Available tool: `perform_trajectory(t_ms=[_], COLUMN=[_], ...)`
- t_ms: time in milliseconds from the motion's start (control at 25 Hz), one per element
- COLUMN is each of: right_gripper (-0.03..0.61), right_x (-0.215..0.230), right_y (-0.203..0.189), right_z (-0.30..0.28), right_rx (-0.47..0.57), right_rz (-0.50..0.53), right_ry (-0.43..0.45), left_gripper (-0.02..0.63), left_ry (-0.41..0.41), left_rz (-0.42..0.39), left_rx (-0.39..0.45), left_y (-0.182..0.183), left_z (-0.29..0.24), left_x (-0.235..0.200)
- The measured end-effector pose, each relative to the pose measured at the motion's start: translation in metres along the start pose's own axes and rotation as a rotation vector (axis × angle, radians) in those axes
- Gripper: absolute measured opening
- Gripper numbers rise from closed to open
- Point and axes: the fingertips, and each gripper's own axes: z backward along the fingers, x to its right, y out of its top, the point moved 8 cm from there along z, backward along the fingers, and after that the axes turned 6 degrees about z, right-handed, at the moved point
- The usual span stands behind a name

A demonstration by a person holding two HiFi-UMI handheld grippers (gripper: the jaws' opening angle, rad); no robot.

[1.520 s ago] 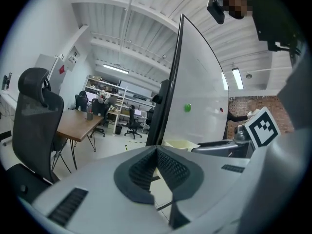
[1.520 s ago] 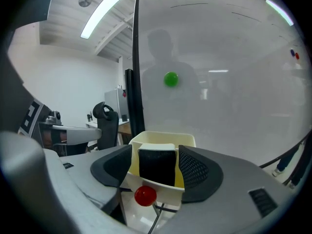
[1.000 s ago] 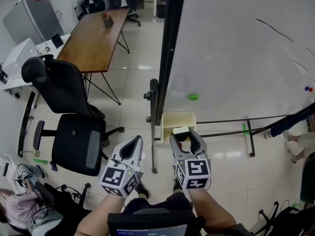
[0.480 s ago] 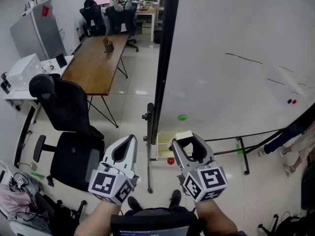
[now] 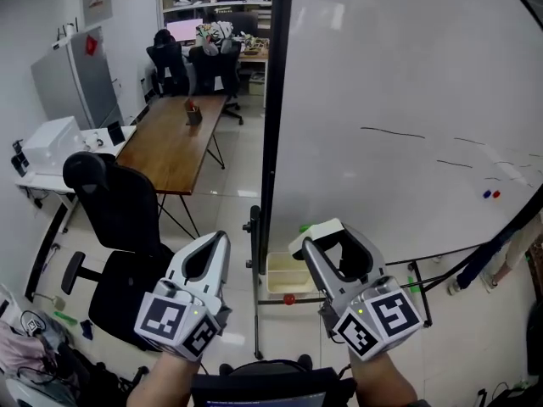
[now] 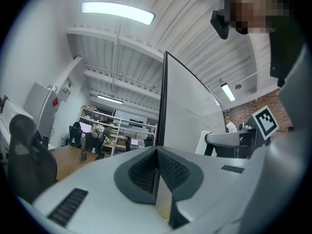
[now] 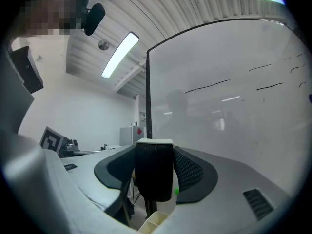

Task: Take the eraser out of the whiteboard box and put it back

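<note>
My right gripper [image 5: 333, 241] is shut on the eraser [image 5: 321, 230], a black felt block with a white back, held up in front of the whiteboard [image 5: 407, 100]. In the right gripper view the eraser [image 7: 154, 177] fills the gap between the jaws. The cream whiteboard box [image 5: 280, 271] hangs on the board's stand, below and left of the eraser. My left gripper [image 5: 216, 242] hovers left of the stand post with its jaws together and nothing in them; its pads [image 6: 156, 177] meet in the left gripper view.
A black office chair [image 5: 119, 202] and a wooden table [image 5: 174, 142] stand to the left. The stand's black post [image 5: 257, 253] rises between my grippers. A green magnet [image 5: 304, 227] sits low on the board. A person's leg [image 5: 501, 240] is at the right edge.
Both grippers have risen. The eraser went up with the right gripper, from just over the box to well above it, before the board.
</note>
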Motion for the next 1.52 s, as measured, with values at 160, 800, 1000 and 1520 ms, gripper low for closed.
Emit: perform_trajectory(t_ms=[160,800,1000,1520], right_gripper=[0.264,0.264,0.264,0.264], right_x=[0.005,0.012,0.013,0.022], right_y=[0.004,0.008,0.004,-0.014], right_z=[0.003,0.0,-0.007,-0.024], right_rx=[0.011,0.022,0.021,0.008], right_rz=[0.003,0.003,-0.001,-0.024], right_ry=[0.007,0.003,0.008,0.002], left_gripper=[0.026,0.026,0.026,0.029], left_ry=[-0.025,-0.049,-0.051,-0.027], left_rz=[-0.009,-0.026,-0.024,0.024], left_rx=[0.019,0.013,0.015,0.044], left_y=[0.008,0.012,0.011,-0.001], left_z=[-0.001,-0.014,-0.02,-0.037], left_x=[0.011,0.012,0.007,-0.014])
